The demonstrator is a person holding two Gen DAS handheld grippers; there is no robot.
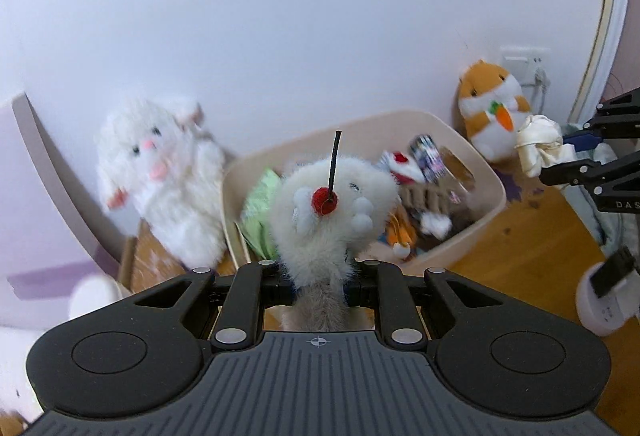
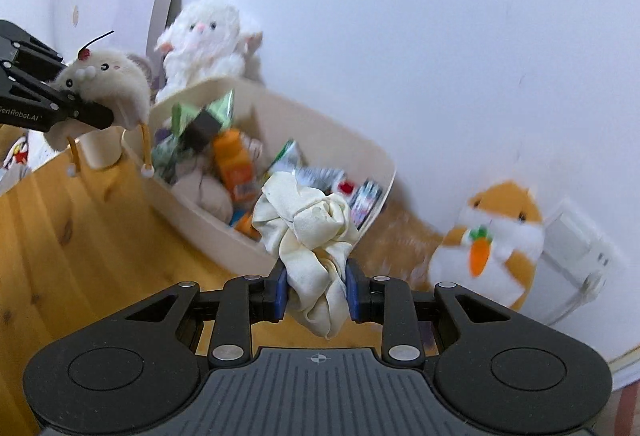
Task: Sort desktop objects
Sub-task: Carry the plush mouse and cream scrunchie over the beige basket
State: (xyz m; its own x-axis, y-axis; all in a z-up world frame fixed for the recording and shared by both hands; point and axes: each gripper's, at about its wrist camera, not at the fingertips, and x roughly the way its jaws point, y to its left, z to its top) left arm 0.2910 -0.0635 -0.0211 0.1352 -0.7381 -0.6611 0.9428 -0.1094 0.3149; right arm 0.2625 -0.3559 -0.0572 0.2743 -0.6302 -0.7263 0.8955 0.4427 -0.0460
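The left gripper [image 1: 319, 278] is clamped on a small grey plush toy [image 1: 332, 207] with a red cherry [image 1: 325, 201] on its head and a thin black stem rising from it. In the left wrist view the toy sits upright between the fingers, in front of and above the cream storage bin [image 1: 486, 171]. From the right wrist view the same plush toy [image 2: 108, 83] is held in the air beside the bin's left end, thin orange legs dangling below it over the wooden tabletop [image 2: 80, 236].

The right gripper [image 2: 316, 294] is closed on a cream fabric scrunchie [image 2: 308, 228], pinched between its blue pads [image 2: 281, 294], with the bunched cloth spilling up and forward just at the near rim of the bin [image 2: 192, 207]. In the left wrist view the scrunchie [image 1: 538, 145] shows at the far right, held by the right gripper [image 1: 576, 151] near the bin's right corner.

The bin is full of mixed things: green packets, an orange carton [image 2: 234, 163], printed wrappers and a beige soft toy. A white fluffy plush lamb [image 1: 160, 171] leans against the wall behind the bin's left side. An orange and white plush hamster [image 1: 494, 107] holding a carrot stands by the wall on the bin's right side, next to a white wall socket [image 1: 526, 61]
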